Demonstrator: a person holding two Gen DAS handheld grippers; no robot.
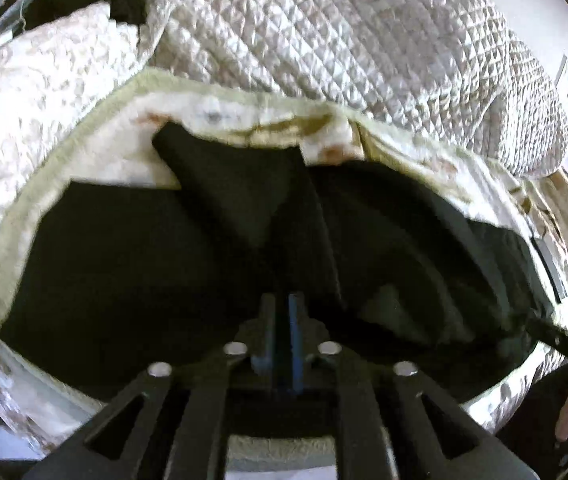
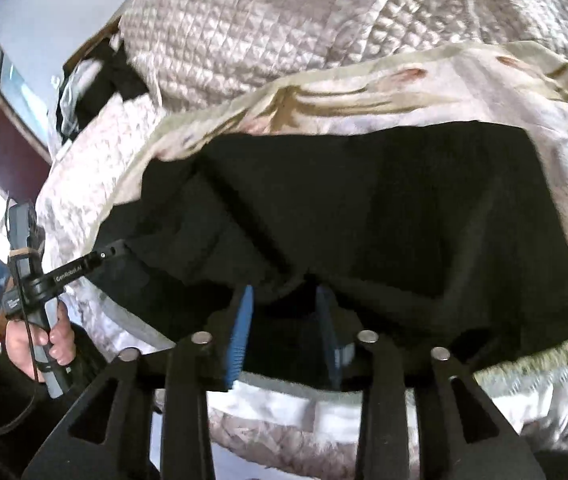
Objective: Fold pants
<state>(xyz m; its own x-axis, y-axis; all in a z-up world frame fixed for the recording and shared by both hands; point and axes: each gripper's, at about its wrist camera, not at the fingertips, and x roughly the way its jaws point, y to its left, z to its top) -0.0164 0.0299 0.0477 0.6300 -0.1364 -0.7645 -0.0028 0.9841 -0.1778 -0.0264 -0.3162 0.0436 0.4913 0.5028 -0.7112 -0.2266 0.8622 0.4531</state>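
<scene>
Left wrist view: black pants (image 1: 212, 248) lie spread across a cream floral sheet (image 1: 96, 148) on a bed, a white quilted cover (image 1: 343, 40) heaped along the far side. My left gripper (image 1: 283, 312) points down at the near edge of the cloth, its blue pads (image 1: 295, 328) only a narrow slit apart. The gap between them reads dark, and I cannot tell whether a thin fold of fabric is caught there or the jaws stand free just above it. A raised ridge of cloth runs from the fingertips toward the far edge, where one flap lies doubled over. At the right edge my other tool reaches onto the pants.

Right wrist view: the same pants (image 2: 403, 208) fill the middle, the sheet (image 2: 323, 92) beyond them. My right gripper (image 2: 284, 304) stands about half open, blue pads (image 2: 244, 320) clear of the bunched hem that sits between them; nothing is gripped. At far left a hand (image 2: 40, 344) holds my left tool, its tip resting at the near left edge of the pants.

As I judge it, a fold has just been laid down and both jaws are letting go. The next move calls for drawing back without dragging the hem, then smoothing the ridge and picking up fresh corners for the following fold.
</scene>
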